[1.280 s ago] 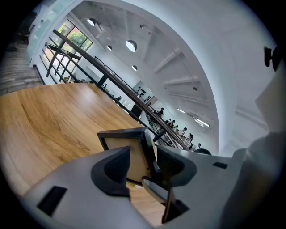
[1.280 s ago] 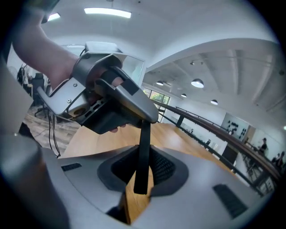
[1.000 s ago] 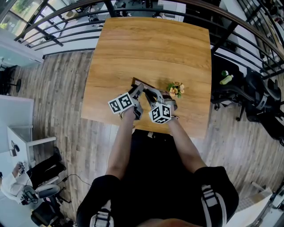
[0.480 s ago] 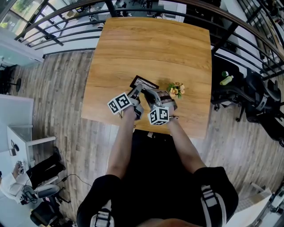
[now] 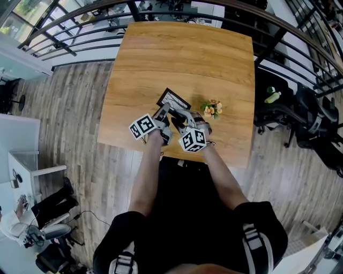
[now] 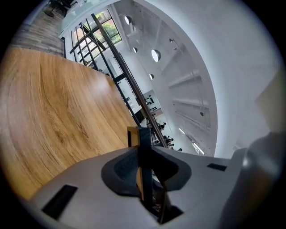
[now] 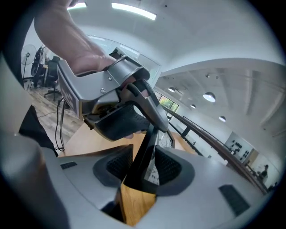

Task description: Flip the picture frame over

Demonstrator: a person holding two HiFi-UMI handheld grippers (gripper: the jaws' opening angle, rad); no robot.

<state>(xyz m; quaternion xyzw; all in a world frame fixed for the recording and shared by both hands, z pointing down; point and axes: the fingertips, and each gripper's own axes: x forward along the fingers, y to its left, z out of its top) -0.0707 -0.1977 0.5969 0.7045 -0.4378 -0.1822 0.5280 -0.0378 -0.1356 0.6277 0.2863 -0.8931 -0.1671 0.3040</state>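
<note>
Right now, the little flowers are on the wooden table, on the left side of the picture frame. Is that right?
Not quite. The little flowers are on the wooden table, but they are on the right side of the picture frame, not the left. The head view shows it.

Bright, even daylight all round, coming in from windows (image 6: 96, 31) at the far side. Strip ceiling lights (image 7: 134, 11) glare overhead. Table (image 5: 182, 53) evenly lit, faint sheen, shadows soft and short. Head view sharp. Both gripper views bend hard at the edges, corners black. Left gripper (image 6: 144, 166) and right gripper (image 7: 142, 157) bodies up close are soft, out of focus. White wall (image 6: 201, 67) slightly blown out.
</note>
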